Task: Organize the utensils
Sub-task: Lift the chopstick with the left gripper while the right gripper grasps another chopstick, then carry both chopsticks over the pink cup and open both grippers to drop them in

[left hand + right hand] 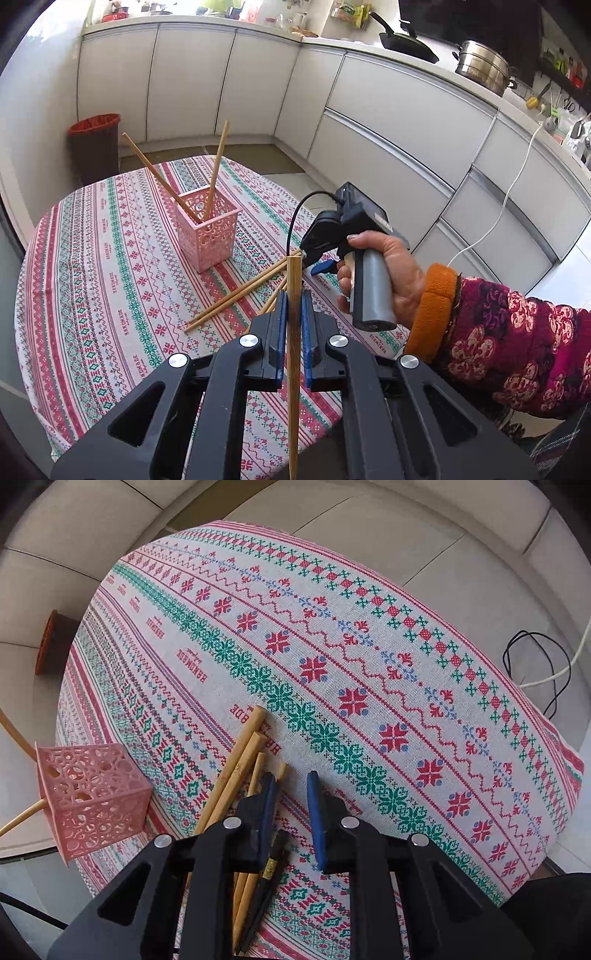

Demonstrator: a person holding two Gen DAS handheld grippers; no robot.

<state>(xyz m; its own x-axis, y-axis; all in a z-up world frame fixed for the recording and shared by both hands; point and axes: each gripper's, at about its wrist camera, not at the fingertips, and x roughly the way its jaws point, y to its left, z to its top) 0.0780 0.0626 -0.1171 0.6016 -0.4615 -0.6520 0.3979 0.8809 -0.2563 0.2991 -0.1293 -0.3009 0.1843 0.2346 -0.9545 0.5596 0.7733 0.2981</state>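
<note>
My left gripper [293,301] is shut on a bamboo chopstick [294,365] and holds it upright above the table's near edge. A pink lattice holder [208,230] stands on the patterned tablecloth [110,266] with two chopsticks [218,166] leaning in it. Several loose chopsticks [240,293] lie on the cloth to its right. My right gripper [325,264] hovers over their far ends. In the right wrist view it [291,781] is open just right of the chopstick pile [240,764], which includes a dark one [267,878]. The holder [90,805] shows at the left.
White kitchen cabinets [388,122] curve around the table. A brown bin with a red rim [94,147] stands on the floor behind it. A pan [406,42] and a steel pot [482,66] sit on the counter. Cables [546,664] lie on the floor.
</note>
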